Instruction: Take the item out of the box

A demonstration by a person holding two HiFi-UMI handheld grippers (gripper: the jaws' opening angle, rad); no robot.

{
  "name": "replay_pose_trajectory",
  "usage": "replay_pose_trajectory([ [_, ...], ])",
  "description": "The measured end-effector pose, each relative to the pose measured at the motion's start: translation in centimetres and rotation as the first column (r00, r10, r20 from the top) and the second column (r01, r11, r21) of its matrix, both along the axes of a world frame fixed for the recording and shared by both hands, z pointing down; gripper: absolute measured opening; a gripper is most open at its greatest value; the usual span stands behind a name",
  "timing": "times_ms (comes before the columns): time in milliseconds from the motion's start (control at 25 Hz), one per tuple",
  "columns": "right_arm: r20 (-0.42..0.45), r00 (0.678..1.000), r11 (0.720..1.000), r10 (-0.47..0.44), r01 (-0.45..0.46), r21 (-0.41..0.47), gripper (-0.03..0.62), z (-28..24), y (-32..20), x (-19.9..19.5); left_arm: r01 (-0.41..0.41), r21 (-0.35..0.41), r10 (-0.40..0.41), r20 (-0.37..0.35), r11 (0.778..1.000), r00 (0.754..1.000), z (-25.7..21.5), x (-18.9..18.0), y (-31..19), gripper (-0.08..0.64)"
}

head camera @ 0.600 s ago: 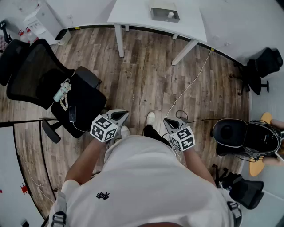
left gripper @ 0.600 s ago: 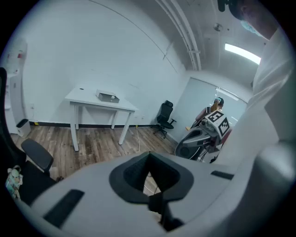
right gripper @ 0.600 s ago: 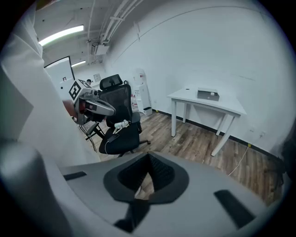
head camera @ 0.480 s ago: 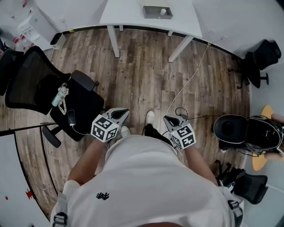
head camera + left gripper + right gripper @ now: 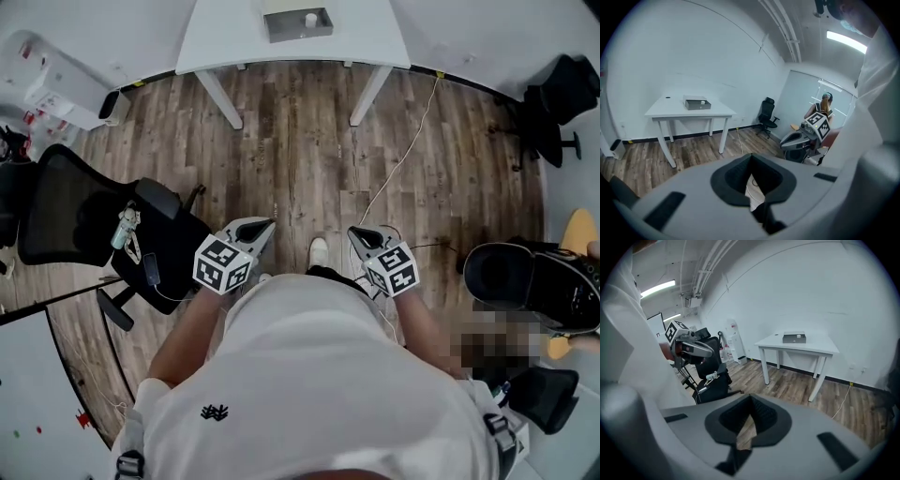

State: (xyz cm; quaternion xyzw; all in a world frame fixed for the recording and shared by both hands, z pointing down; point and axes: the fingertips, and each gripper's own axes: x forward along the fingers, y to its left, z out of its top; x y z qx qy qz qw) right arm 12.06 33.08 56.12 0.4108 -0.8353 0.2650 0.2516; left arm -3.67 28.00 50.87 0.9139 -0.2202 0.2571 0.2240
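1. The item (image 5: 310, 20), small and white, sits in the grey box (image 5: 298, 22) on the white table (image 5: 375, 42) at the far wall.
2. The left gripper (image 5: 266, 226) and right gripper (image 5: 355, 233) hang near the person's body, well apart from the table, each with jaws pressed together on nothing.
3. The step in hand looks like the approach: cross the floor (image 5: 300, 159), skirting the black chair (image 5: 141, 234) on the left and the cable (image 5: 403, 169) on the right.
4. Spread one gripper's jaws before reaching over the box, then descend from above.
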Motion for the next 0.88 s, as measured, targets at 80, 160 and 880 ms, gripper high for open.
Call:
replay_pose_trajectory([
  [80,0.011,1.0,1.0,0.002,-0.002,0.021,0.009,-0.1,-1.5,1.6,0.015,0.001,-0.015,0.004,1.0,1.0,0.0,1.2,-1.2,0.006],
  [160,0.017,1.0,0.999,0.001,-0.002,0.035,0.011,0.0,-2.5,3.1,0.026,0.011,-0.026,0.008,1.0,1.0,-0.1,2.5,-2.2,0.006],
  [880,0.013,0.999,0.999,0.031,-0.03,-0.02,0.048,2.0,-14.6,6.1,0.069,0.007,-0.068,-0.039,0.998,0.997,1.8,5.9,-15.1,0.006],
])
